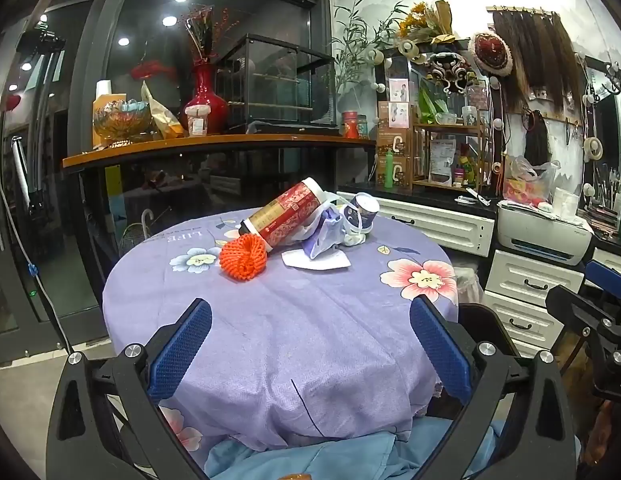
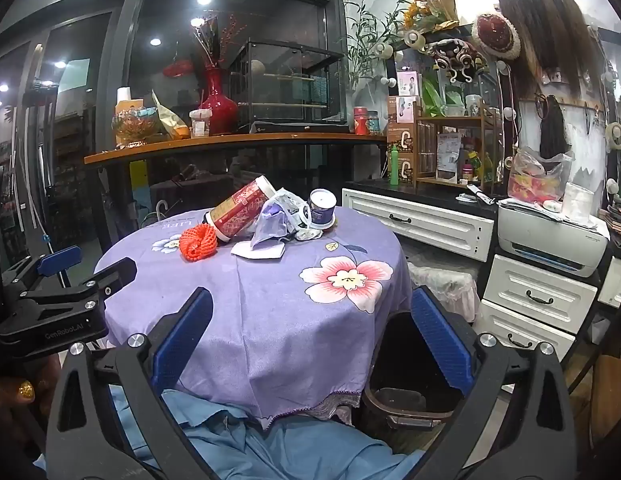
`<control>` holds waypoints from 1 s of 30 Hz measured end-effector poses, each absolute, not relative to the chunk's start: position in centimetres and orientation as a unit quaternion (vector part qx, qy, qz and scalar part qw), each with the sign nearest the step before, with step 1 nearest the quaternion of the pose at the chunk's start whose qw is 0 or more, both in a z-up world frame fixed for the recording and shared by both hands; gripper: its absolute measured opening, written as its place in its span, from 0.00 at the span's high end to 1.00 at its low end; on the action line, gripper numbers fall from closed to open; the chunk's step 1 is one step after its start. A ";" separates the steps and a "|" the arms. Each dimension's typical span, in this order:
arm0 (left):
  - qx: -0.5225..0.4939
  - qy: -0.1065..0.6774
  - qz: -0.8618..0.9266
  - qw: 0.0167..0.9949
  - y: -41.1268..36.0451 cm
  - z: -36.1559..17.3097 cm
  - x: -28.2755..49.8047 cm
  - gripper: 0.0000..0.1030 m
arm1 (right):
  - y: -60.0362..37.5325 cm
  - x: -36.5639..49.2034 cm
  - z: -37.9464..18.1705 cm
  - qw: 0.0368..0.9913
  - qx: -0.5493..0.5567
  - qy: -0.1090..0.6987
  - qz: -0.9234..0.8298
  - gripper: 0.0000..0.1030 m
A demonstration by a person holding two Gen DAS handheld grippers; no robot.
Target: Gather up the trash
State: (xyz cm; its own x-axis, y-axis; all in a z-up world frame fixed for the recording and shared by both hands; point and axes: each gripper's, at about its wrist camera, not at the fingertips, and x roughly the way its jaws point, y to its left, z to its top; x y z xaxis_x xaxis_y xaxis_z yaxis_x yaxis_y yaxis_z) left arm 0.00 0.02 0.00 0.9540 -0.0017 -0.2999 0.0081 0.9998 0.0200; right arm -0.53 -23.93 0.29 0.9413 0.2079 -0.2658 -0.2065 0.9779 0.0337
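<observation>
Purple plastic bag (image 1: 324, 230) hides part of your red canister (image 1: 288, 214) and paper cup (image 1: 364, 210) at the tabletop's (image 1: 290, 320) far side; both grippers' fingers (image 1: 182, 346) (image 2: 440, 340) are spread, empty.

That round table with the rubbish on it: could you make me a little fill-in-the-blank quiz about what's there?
1. The foam net lying beside the tipped-over canister is coloured ____.
2. The tablecloth is purple and printed with ____.
3. Both the left tongs and the right tongs stand ____, with nothing between them.
4. The dark bin stands on the floor to the ____ of the table in the right wrist view.

Missing words: orange; flowers; open; right
</observation>
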 end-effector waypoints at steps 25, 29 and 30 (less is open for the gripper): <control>0.013 0.150 -0.004 0.989 -0.2 0.3 -0.2 0.05 | -24.2 -0.7 0.3 0.986 0.004 0.133 0.105 0.05; 0.013 0.152 -0.004 0.988 -0.1 0.2 -0.1 0.05 | -23.9 -0.5 0.2 0.986 0.004 0.133 0.105 0.05; 0.013 0.151 -0.004 0.988 -0.1 0.2 -0.1 0.05 | -23.8 -0.5 0.1 0.986 0.003 0.133 0.104 0.05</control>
